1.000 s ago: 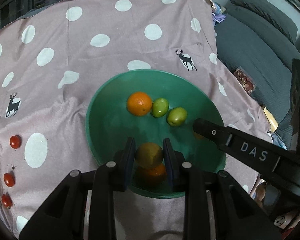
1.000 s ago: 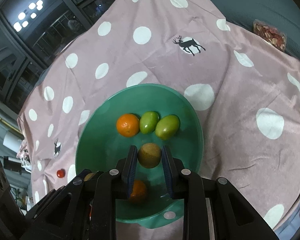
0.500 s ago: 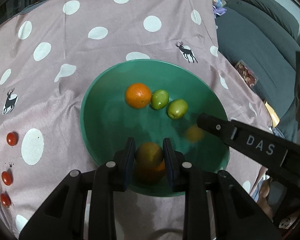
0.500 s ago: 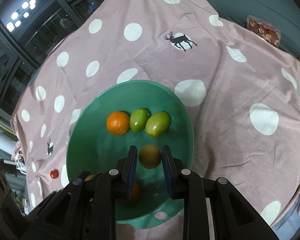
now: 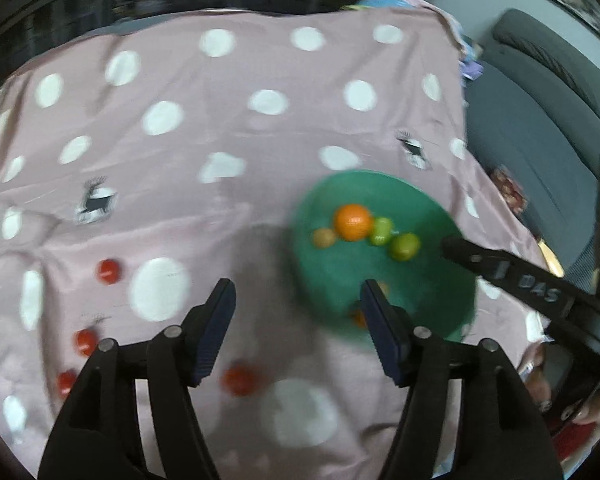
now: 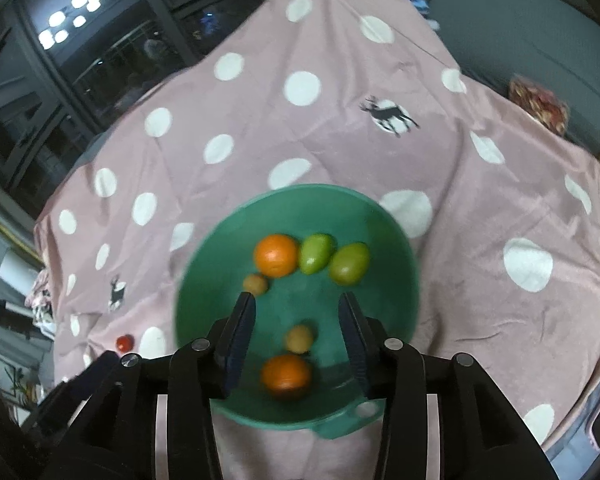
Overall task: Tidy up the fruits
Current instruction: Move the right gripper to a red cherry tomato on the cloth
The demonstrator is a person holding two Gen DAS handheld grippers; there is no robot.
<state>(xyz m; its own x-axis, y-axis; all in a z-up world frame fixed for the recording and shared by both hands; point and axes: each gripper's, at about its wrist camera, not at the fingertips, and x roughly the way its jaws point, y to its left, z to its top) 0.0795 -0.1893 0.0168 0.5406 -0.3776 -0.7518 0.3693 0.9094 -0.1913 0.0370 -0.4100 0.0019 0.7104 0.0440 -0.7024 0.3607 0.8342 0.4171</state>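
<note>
A green bowl [image 6: 396,240] [image 5: 428,200] sits on the pink dotted cloth [image 5: 220,120]. It holds a big orange [image 6: 276,255] [image 5: 353,222], two green fruits [image 6: 317,253] [image 6: 349,263], two small brownish fruits [image 6: 255,283] [image 6: 299,338] and a second orange [image 6: 286,376]. My right gripper [image 6: 296,332] hovers over the bowl, its jaws opening, the small brown fruit lying loose in the bowl below them. My left gripper [image 5: 296,328] hangs over the cloth at the bowl's left rim, jaws opening, with nothing between them. Several red tomatoes [image 5: 109,271] [image 5: 240,378] lie on the cloth.
A grey sofa [image 5: 548,120] stands to the right of the table, with a snack packet [image 6: 540,108] on it. Dark windows [image 6: 80,60] lie behind the far edge. The right gripper's black arm [image 5: 520,280] reaches over the bowl's right rim in the left wrist view.
Both grippers let go of their small brown fruits, which now lie in the bowl. Both sets of jaws opened. The left gripper swung left off the bowl and rose; the right one lifted slightly.
</note>
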